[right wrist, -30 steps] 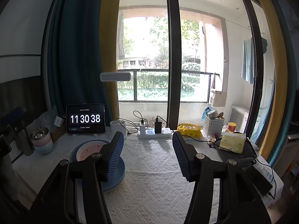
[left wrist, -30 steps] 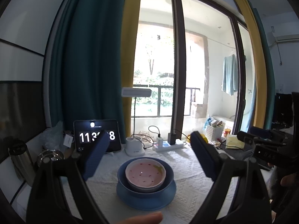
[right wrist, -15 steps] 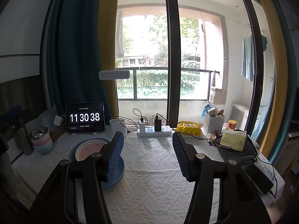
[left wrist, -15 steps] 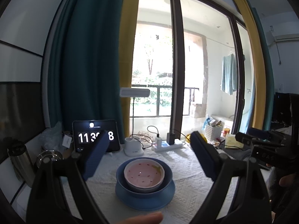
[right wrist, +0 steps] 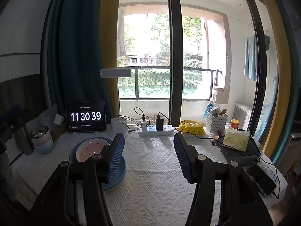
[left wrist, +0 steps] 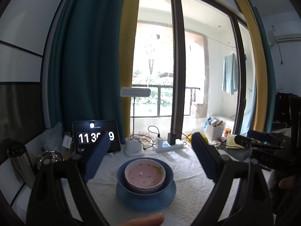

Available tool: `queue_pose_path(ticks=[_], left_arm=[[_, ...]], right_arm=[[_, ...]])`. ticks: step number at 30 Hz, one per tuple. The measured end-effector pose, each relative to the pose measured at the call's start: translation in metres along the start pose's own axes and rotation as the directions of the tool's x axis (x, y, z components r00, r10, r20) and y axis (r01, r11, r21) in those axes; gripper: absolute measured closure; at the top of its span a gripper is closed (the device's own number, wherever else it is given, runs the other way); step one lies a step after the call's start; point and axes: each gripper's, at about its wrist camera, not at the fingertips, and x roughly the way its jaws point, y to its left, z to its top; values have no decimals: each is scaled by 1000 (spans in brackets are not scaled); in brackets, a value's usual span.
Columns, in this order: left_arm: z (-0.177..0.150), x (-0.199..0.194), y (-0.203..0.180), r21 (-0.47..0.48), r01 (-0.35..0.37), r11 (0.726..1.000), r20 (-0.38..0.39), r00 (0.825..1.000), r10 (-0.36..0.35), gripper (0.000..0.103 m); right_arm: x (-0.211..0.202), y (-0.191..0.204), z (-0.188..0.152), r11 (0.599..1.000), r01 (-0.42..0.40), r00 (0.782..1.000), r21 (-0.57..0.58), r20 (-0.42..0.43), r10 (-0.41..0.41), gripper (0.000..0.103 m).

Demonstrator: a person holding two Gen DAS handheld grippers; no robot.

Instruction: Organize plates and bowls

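Note:
A pink bowl (left wrist: 144, 175) sits nested in a dark blue bowl (left wrist: 169, 175), which stands on a light blue plate (left wrist: 146, 199) on the white tablecloth. My left gripper (left wrist: 150, 148) is open and empty, held above and behind this stack. In the right wrist view the same pink bowl (right wrist: 90, 147) and the blue plate (right wrist: 116, 179) lie at the left, partly hidden by a finger. My right gripper (right wrist: 149, 150) is open and empty over bare tablecloth, to the right of the stack.
A clock tablet (right wrist: 86, 116), a white lamp base (right wrist: 118, 125) and a power strip (right wrist: 156, 130) line the back edge. Stacked cups (right wrist: 41, 140) and a steel flask (left wrist: 20, 162) stand at left. A yellow pack (right wrist: 191, 126), basket (right wrist: 216, 122), tissues (right wrist: 236, 139) and phone (right wrist: 261, 181) lie right.
The left gripper has drawn slightly nearer the bowl stack. The right gripper has barely moved. The clock went from 11:30:38 to 11:30:39.

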Motion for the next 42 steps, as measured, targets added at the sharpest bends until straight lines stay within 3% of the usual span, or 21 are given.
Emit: queue_pose_path(ticks=[42], left_arm=[[-2,-3,1,-1,2,1000,2,1000,-2,14]], right_arm=[[1,-1,-1,1000,-2,1000,3,-3,2,46]])
